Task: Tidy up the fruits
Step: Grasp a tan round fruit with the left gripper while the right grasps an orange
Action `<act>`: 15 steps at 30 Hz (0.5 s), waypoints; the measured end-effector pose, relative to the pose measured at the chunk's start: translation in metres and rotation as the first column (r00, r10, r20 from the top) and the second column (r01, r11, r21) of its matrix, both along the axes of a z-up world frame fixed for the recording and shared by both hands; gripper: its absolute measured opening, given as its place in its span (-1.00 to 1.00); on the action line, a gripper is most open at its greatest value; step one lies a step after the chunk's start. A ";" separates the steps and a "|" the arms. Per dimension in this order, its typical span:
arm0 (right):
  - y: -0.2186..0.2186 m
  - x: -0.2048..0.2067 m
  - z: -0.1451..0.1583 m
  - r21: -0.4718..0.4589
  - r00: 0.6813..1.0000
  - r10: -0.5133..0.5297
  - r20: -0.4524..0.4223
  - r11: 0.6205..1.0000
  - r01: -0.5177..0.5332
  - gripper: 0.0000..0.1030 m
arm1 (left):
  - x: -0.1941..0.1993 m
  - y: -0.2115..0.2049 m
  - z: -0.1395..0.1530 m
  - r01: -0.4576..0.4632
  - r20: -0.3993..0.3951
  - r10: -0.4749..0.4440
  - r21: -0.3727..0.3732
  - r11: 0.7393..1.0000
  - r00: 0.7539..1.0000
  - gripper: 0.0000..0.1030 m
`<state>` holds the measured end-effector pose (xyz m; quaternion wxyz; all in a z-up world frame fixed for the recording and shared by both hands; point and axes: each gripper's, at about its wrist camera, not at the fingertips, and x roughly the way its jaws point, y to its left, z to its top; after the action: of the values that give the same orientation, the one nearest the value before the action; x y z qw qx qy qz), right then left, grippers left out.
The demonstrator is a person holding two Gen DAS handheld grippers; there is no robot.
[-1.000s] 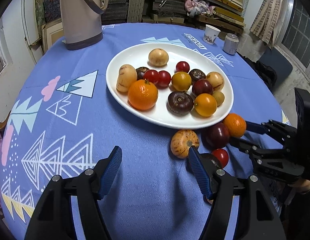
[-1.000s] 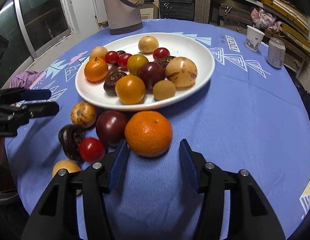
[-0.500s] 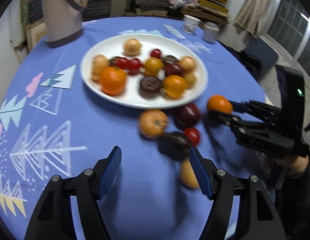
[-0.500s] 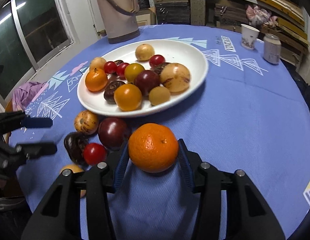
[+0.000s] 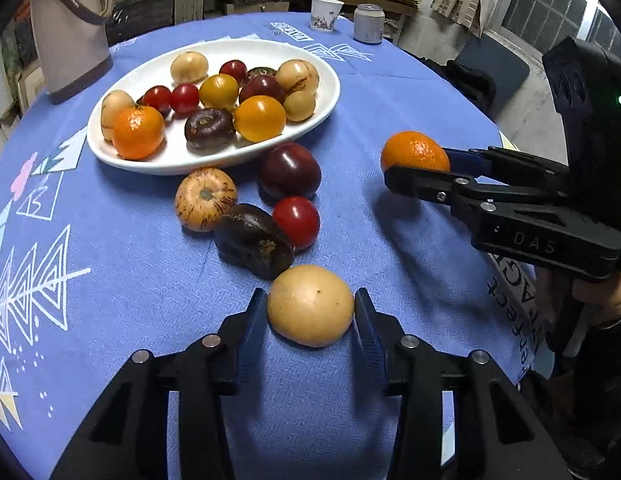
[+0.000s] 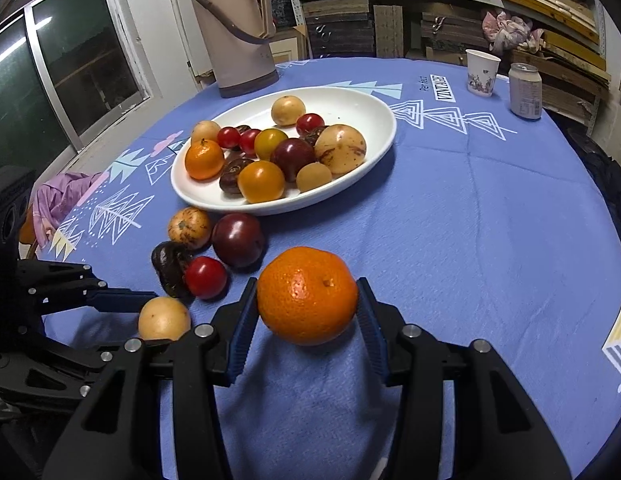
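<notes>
The right claw (image 6: pixel 307 316) pinches an orange (image 6: pixel 306 294) between its blue pads, lifted off the counter (image 6: pixel 470 220), with its shadow on the cloth below. In the right wrist view the white plate (image 6: pixel 374 108) lies ahead and slightly left of the orange, in the upper middle of the frame. The straight path to it crosses a dark plum (image 6: pixel 237 239) and a red tomato (image 6: pixel 205 277) at centre left, so the orange looks best carried in over the plate's near right rim, where the cloth is bare.

The left claw (image 5: pixel 310 312) brackets a pale yellow fruit (image 5: pixel 310 305) at the lower middle of its view, both pads touching or nearly touching its sides; I judge it gripped, resting on the cloth. The fruit's long axis runs across the claw. From it the plate (image 5: pixel 326 104) sits up and to the left, past a dark wrinkled fruit (image 5: pixel 252 240) directly in front and a striped fruit (image 5: pixel 205 199) beyond. Lifting before moving forward should clear them. Open plate room shows mostly at the far right end.
</notes>
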<state>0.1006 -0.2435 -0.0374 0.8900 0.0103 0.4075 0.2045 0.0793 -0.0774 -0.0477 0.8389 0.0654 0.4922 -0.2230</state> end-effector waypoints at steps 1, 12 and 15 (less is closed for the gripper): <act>0.001 -0.001 0.000 0.000 1.000 0.002 -0.001 1.000 -0.002 -0.09 | -0.002 -0.002 -0.001 0.010 0.018 -0.010 0.011 1.000 1.000 -0.12; 0.007 -0.004 0.001 -0.001 1.000 0.004 -0.005 1.000 -0.004 -0.09 | 0.000 0.000 -0.007 0.008 0.020 -0.008 -0.004 1.000 1.000 -0.14; 0.007 -0.005 0.006 -0.002 1.000 0.005 0.008 1.000 -0.005 -0.09 | -0.004 0.008 0.003 0.007 0.045 -0.007 -0.009 1.000 0.999 -0.14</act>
<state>0.0960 -0.2363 -0.0310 0.8910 0.0079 0.4043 0.2063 0.0755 -0.0699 -0.0446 0.8492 0.0682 0.4721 -0.2267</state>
